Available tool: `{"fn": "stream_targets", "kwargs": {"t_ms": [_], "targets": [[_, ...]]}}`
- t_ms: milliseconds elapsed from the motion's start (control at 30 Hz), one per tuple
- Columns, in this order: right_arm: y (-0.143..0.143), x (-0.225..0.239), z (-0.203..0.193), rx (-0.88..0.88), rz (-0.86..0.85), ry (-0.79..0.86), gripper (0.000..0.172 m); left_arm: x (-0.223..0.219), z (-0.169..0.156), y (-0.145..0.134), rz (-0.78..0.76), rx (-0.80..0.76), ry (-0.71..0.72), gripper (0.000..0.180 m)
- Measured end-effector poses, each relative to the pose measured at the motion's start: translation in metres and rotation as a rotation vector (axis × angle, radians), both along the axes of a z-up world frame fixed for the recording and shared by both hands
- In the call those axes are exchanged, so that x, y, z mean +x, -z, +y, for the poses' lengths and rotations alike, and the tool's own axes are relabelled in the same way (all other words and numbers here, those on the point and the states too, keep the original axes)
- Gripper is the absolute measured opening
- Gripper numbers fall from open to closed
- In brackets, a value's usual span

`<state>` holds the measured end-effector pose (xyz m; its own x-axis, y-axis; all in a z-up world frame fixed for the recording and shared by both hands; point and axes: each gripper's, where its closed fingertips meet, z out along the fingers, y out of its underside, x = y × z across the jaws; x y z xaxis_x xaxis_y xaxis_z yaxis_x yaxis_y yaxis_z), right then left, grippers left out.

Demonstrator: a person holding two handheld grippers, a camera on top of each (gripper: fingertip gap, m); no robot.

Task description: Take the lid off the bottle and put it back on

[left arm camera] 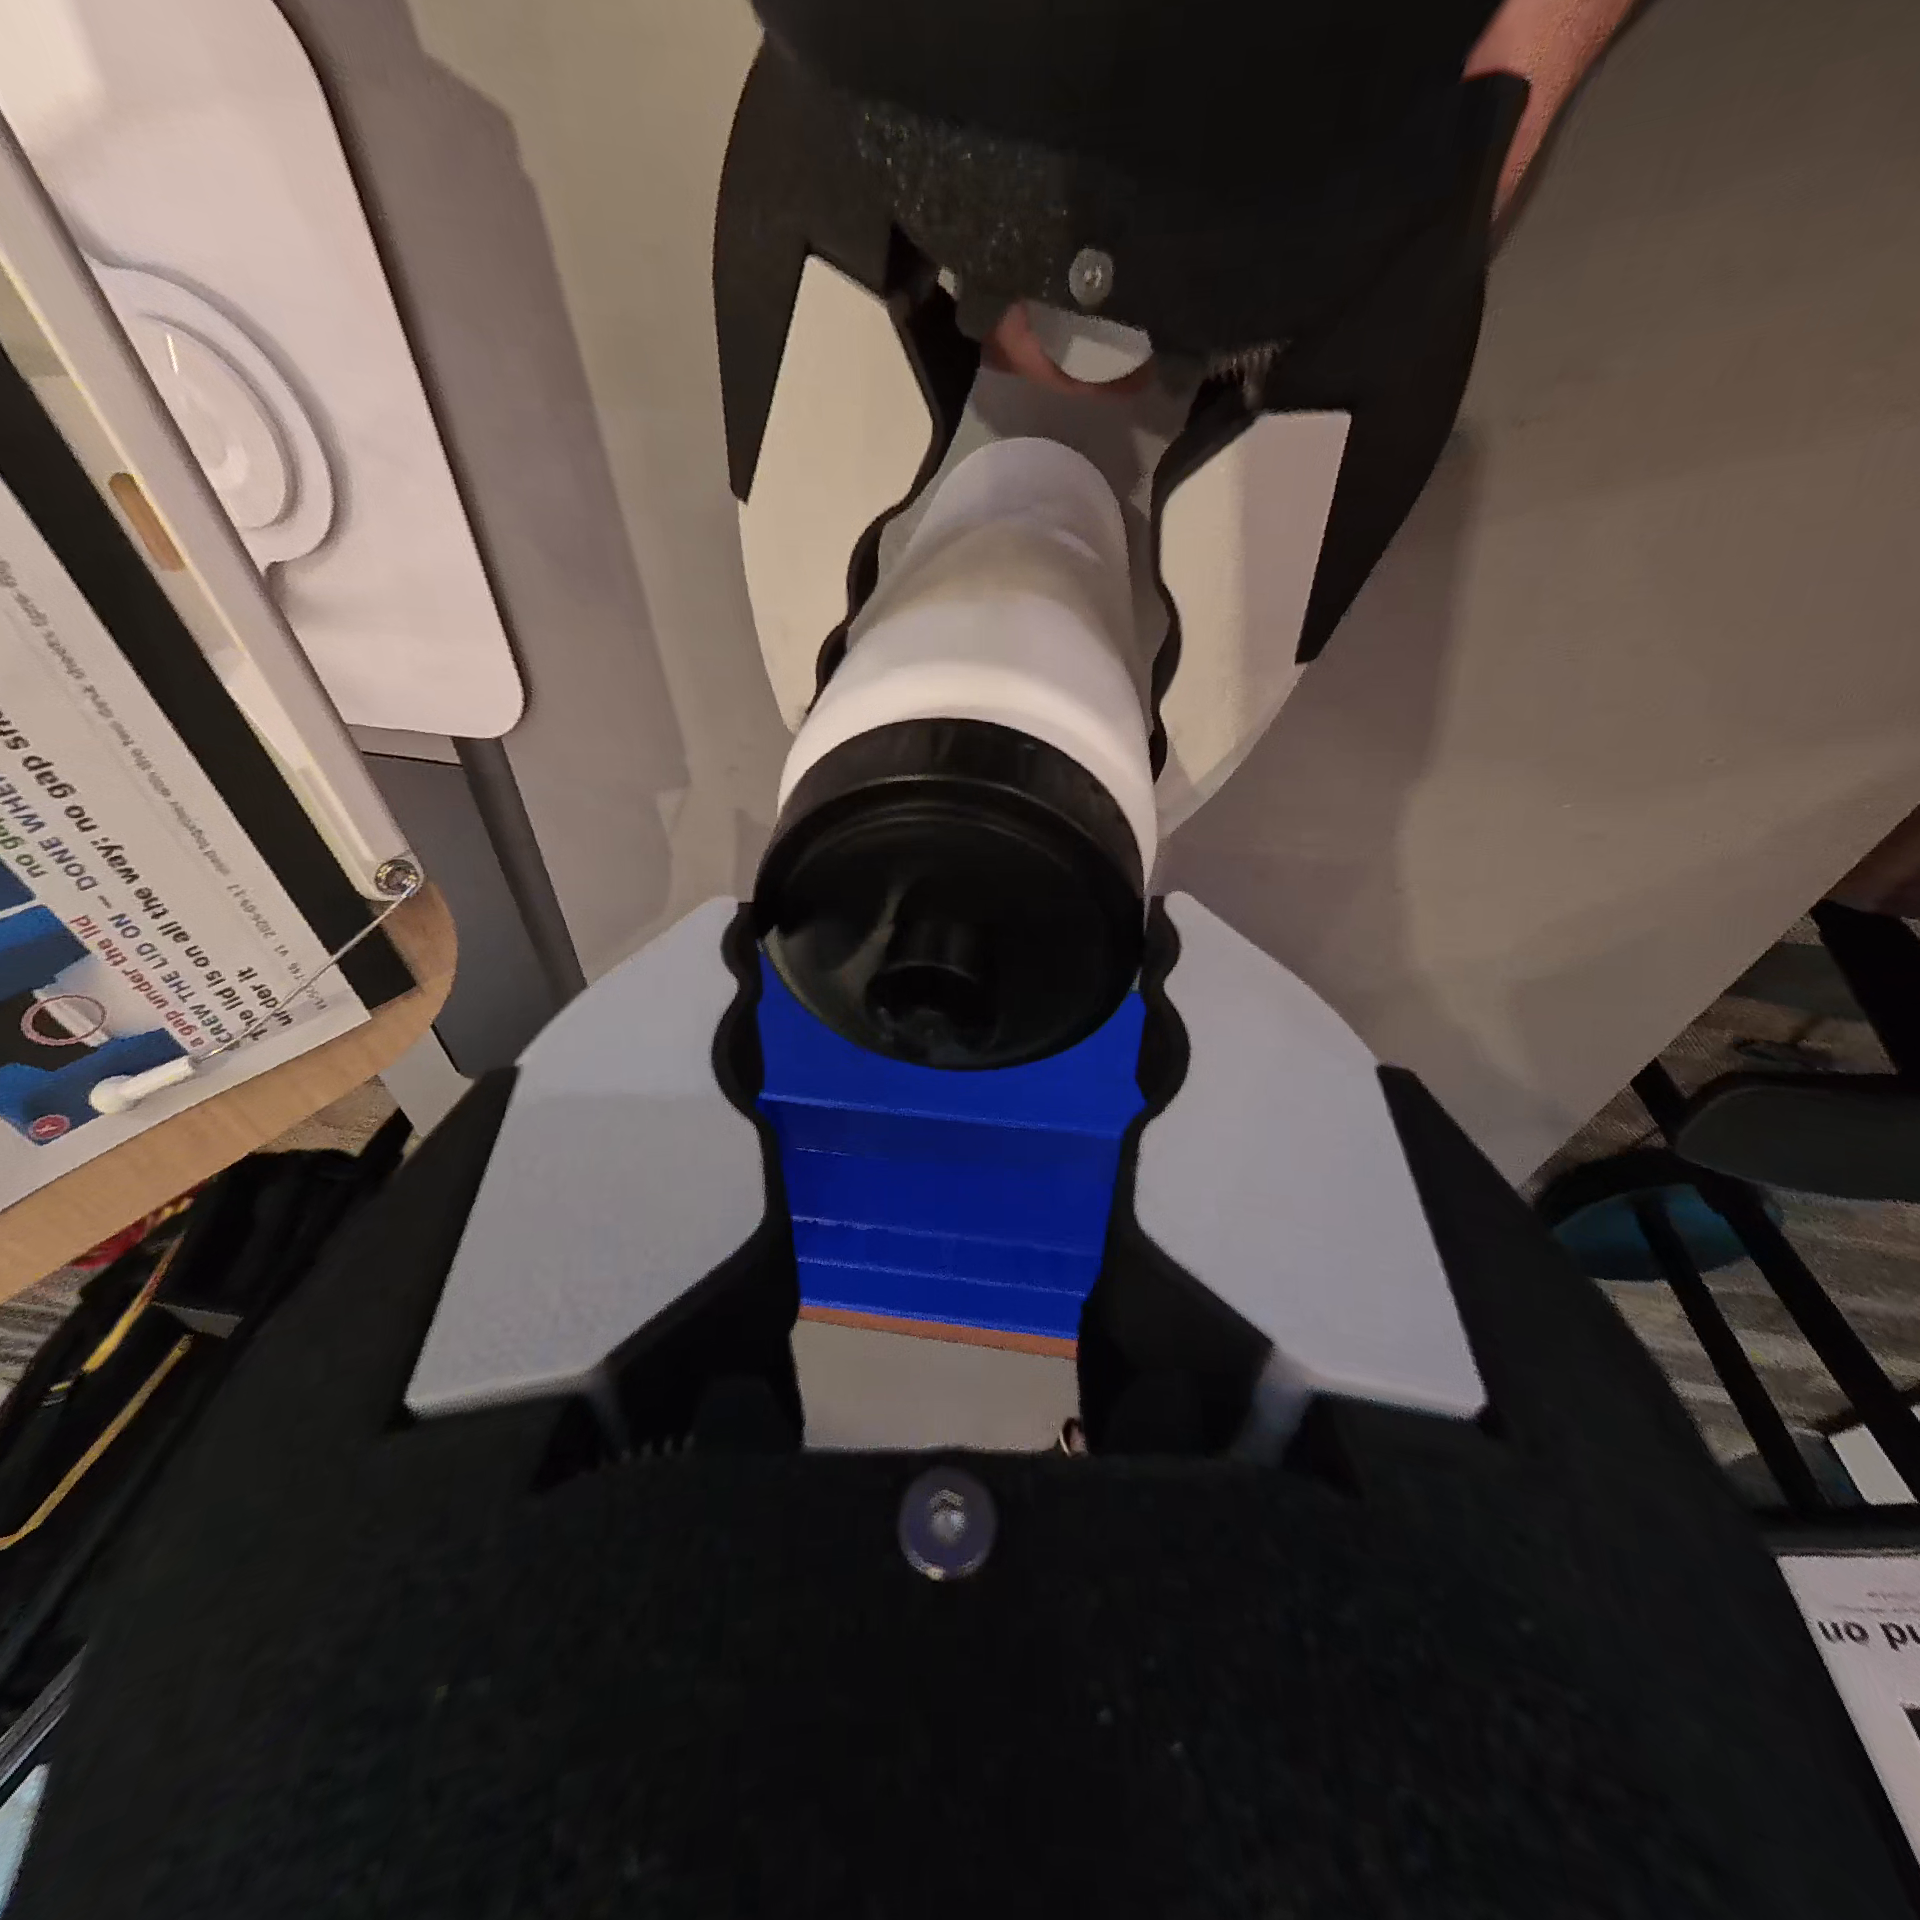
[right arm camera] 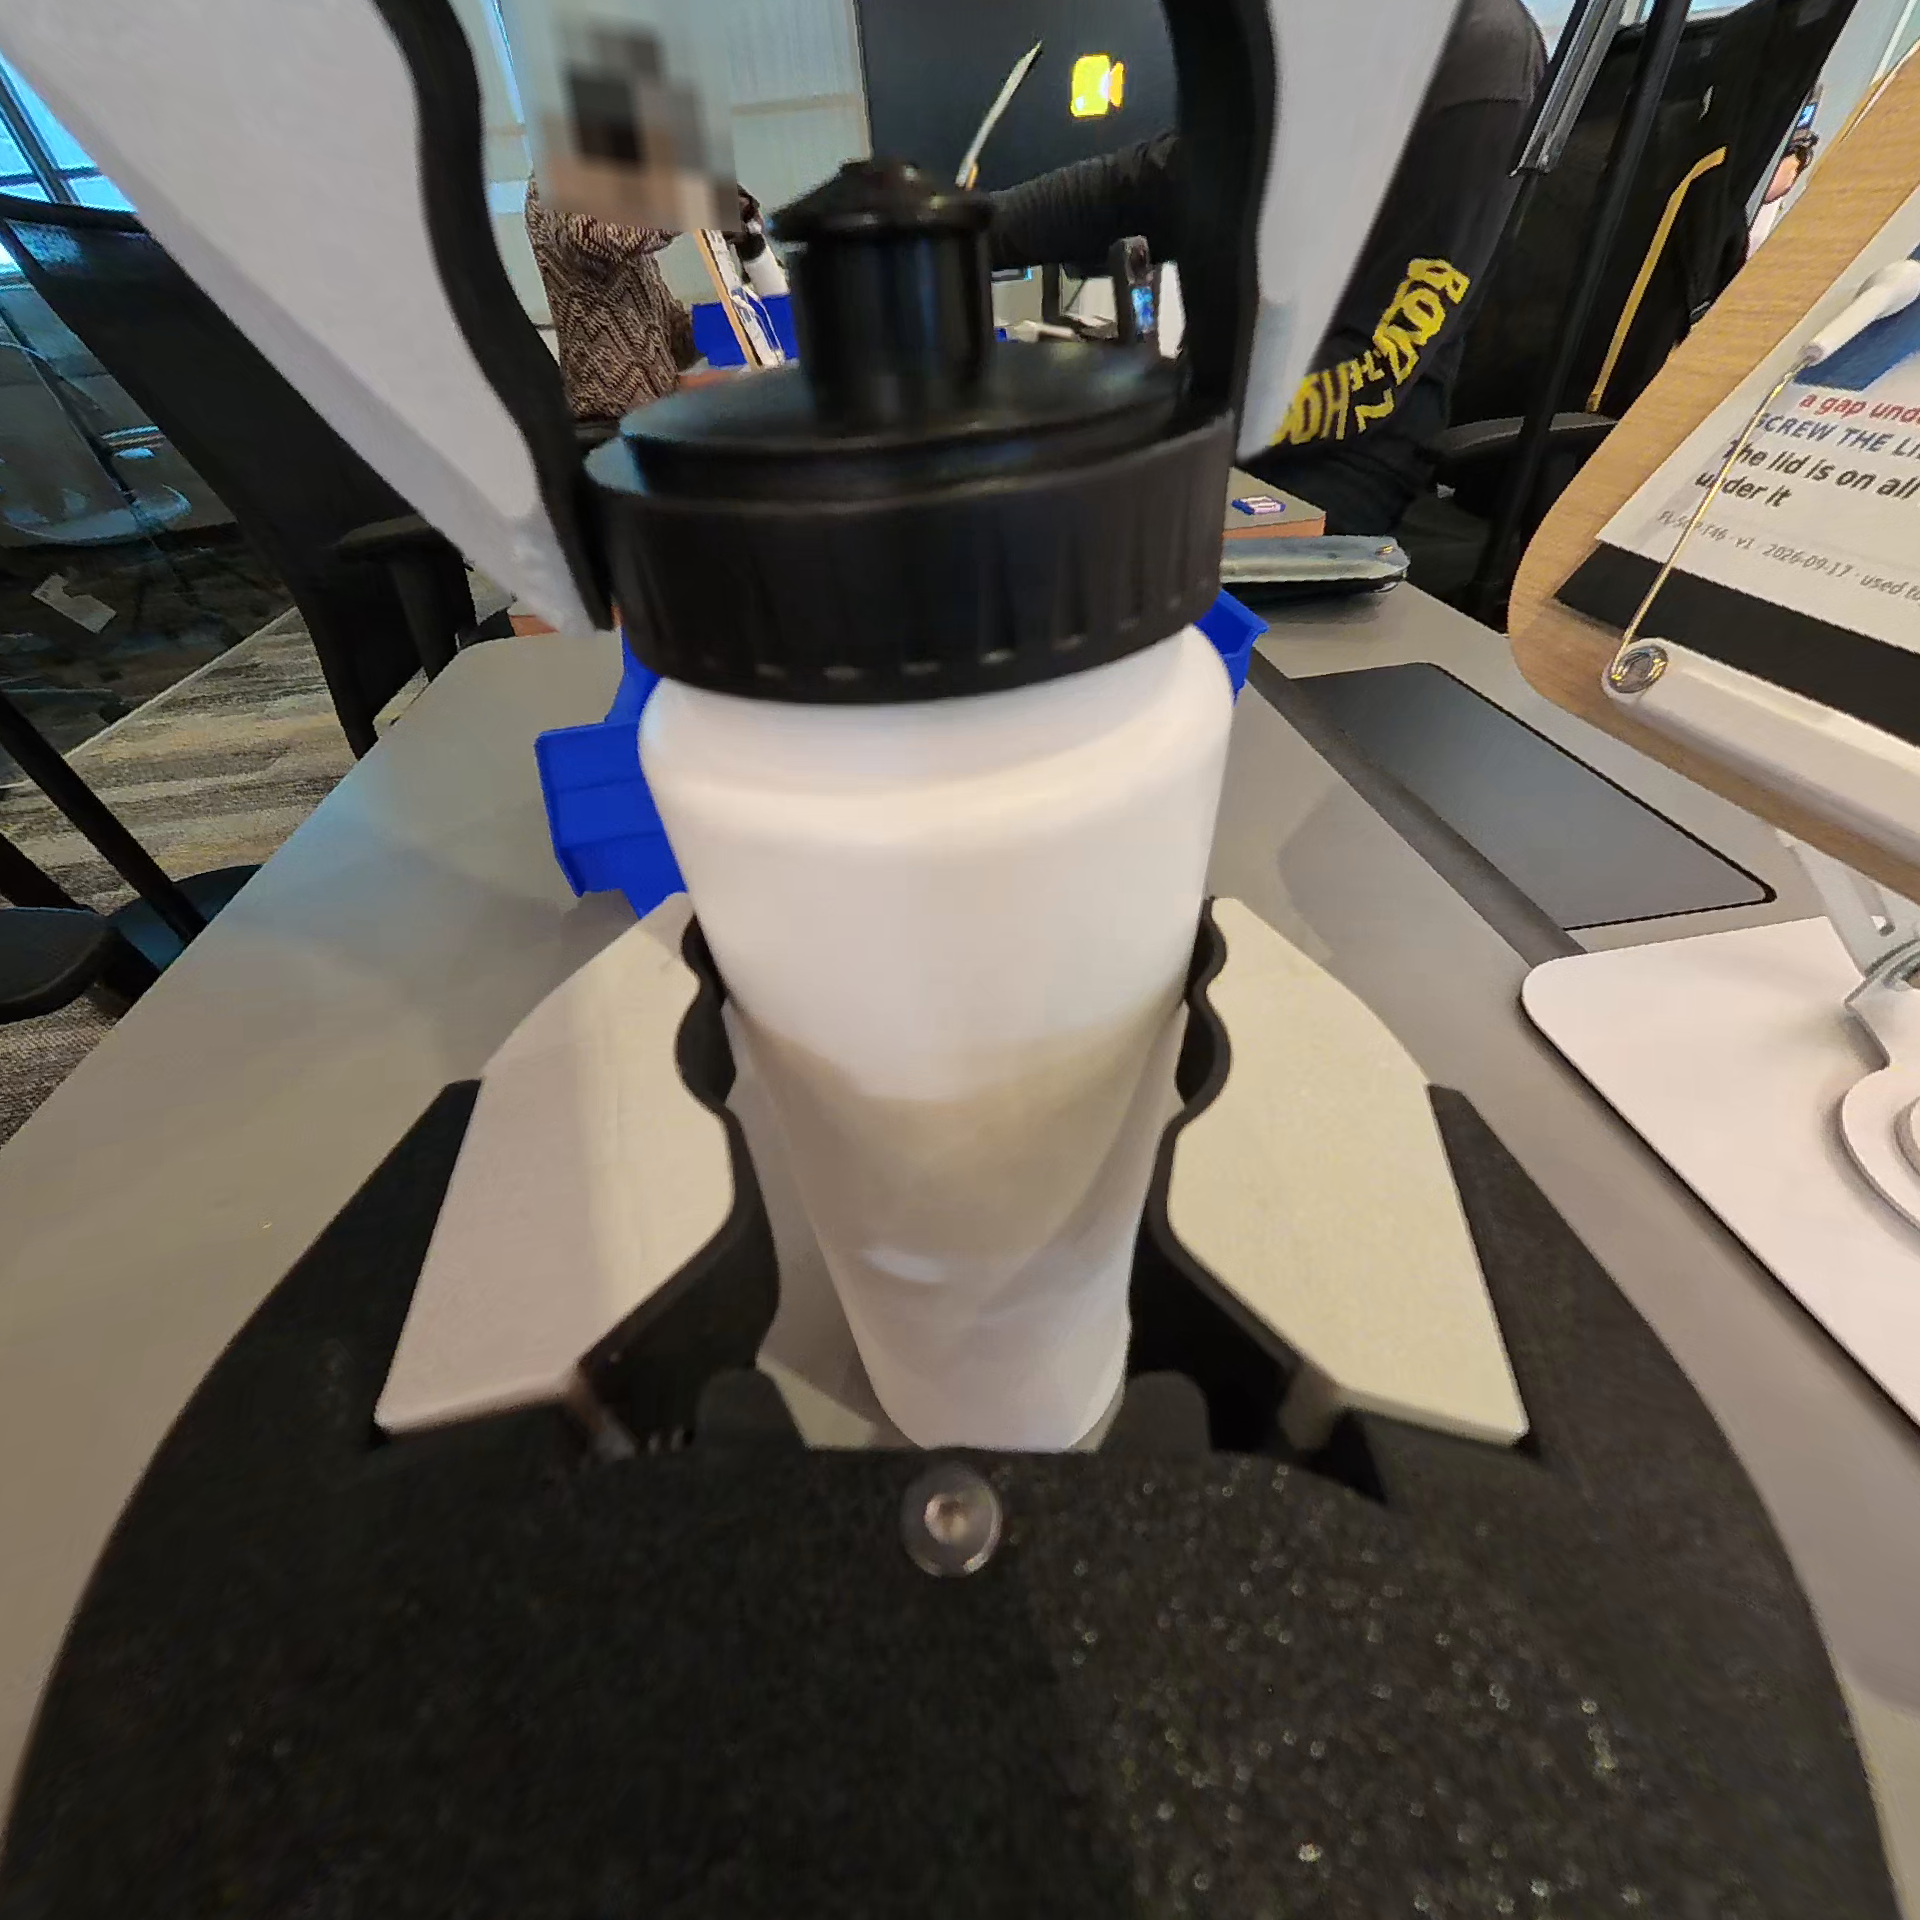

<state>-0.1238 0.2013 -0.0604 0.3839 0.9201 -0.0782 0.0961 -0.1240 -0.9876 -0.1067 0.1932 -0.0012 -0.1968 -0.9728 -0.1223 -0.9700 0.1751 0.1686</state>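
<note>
A: At centre frame, right wrist view: white bottle (right arm camera: 935, 935) upright, black lid (right arm camera: 904, 561) on. Right claw (right arm camera: 951, 997) grips the bottle body, both pads pressed to its sides.

B: Left claw (left arm camera: 951, 966)?

A: Comes in from the top of that frame, one finger either side of the lid, pads against its rim. Left wrist view looks down onto the lid top.

B: Surroundings?

A: Blue bin (right arm camera: 597, 800) behind the bottle, mid-left; grey counter (right arm camera: 312, 883) beneath.

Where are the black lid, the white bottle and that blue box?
black lid (right arm camera: 914, 582), right wrist view, its ribbed side band.
white bottle (right arm camera: 935, 862), right wrist view, its upper body.
blue box (left arm camera: 945, 1174), left wrist view, its stepped face.
</note>
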Motion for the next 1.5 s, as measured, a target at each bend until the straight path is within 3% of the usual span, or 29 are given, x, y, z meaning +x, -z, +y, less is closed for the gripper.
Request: {"fn": "stream_targets", "kwargs": {"t_ms": [33,100,200,367,433,533,667,733,867,967,1167,1333,1500], "targets": [[0.000,0.000,0.000,0.000,0.000,0.000,0.085,0.000,0.000,-0.002,-0.018,0.013,0.001,0.069],[0.000,0.000,0.000,-0.001,0.002,0.000,0.085,0.004,0.000,-0.009,-0.082,0.037,-0.029,0.084],[0.000,0.000,0.000,-0.003,0.002,-0.003,0.085,0.013,-0.004,-0.022,-0.228,0.056,-0.170,0.090],[0.000,0.000,0.000,-0.006,0.004,-0.002,0.085,0.016,-0.007,-0.030,-0.454,0.045,-0.694,0.091],[0.000,0.000,0.000,-0.007,0.004,-0.002,0.085,0.009,-0.004,-0.025,-0.474,0.067,-0.815,0.085],[0.001,0.000,0.000,-0.009,0.004,-0.002,0.085,0.000,0.002,-0.017,-0.442,0.119,-0.860,0.081],[0.001,0.000,0.000,-0.009,-0.001,-0.003,0.085,0.003,-0.002,-0.009,-0.415,0.055,-0.901,0.065],[0.001,0.000,0.000,-0.010,0.001,-0.002,0.085,0.004,0.000,-0.008,-0.406,0.046,-0.910,0.065],[0.001,0.000,0.000,-0.009,-0.001,-0.001,0.085,0.004,0.000,-0.007,-0.381,0.024,-0.881,0.065],[0.001,0.000,0.000,-0.008,0.000,-0.002,0.085,0.004,-0.001,-0.007,-0.348,0.010,-0.777,0.066],[0.001,0.001,-0.001,-0.010,0.001,-0.007,0.085,0.004,-0.001,-0.007,-0.273,-0.049,-0.423,0.066],[0.002,0.001,-0.001,-0.009,0.005,-0.005,0.085,0.004,-0.004,-0.009,-0.201,-0.031,-0.031,0.061],[0.001,0.002,-0.001,-0.009,0.013,-0.007,0.085,0.004,-0.003,-0.011,-0.156,0.006,-0.073,0.062]]}}
